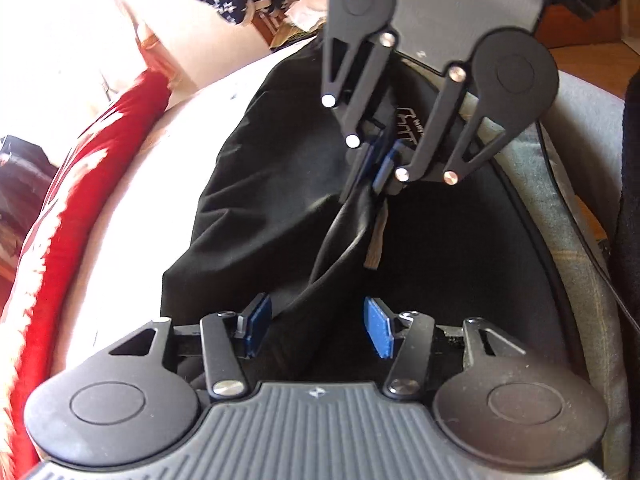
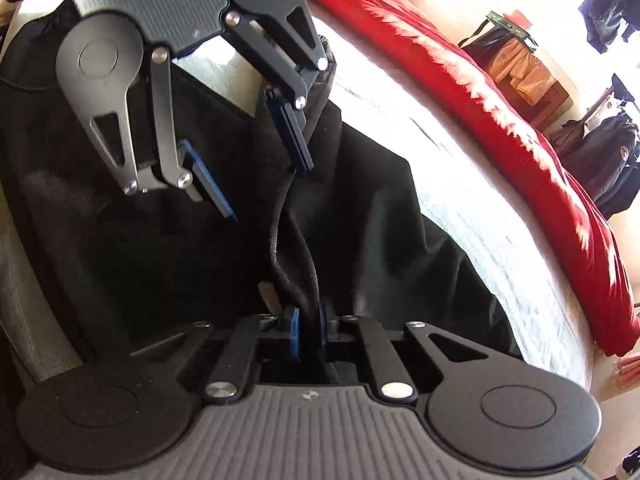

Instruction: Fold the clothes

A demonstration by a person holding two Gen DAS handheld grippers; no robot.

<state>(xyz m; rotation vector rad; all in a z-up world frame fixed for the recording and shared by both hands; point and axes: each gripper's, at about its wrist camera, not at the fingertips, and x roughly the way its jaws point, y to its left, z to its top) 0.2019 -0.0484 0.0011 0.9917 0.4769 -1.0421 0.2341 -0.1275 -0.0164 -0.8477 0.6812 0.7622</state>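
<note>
Evidently the black garment (image 1: pixel 256 184) is pinched into a raised ridge by the right gripper (image 1: pixel 382 168), clamped for folding on the bed (image 2: pixel 460 184), while the left gripper (image 1: pixel 318 330) is held apart astride it, seemingly untouching.

We can make out only one bit of lettering: white angular characters on the black garment (image 1: pixel 404 120), upper middle of the left wrist view (half hidden behind the other gripper's linkage), too broken up to read as a word.
</note>
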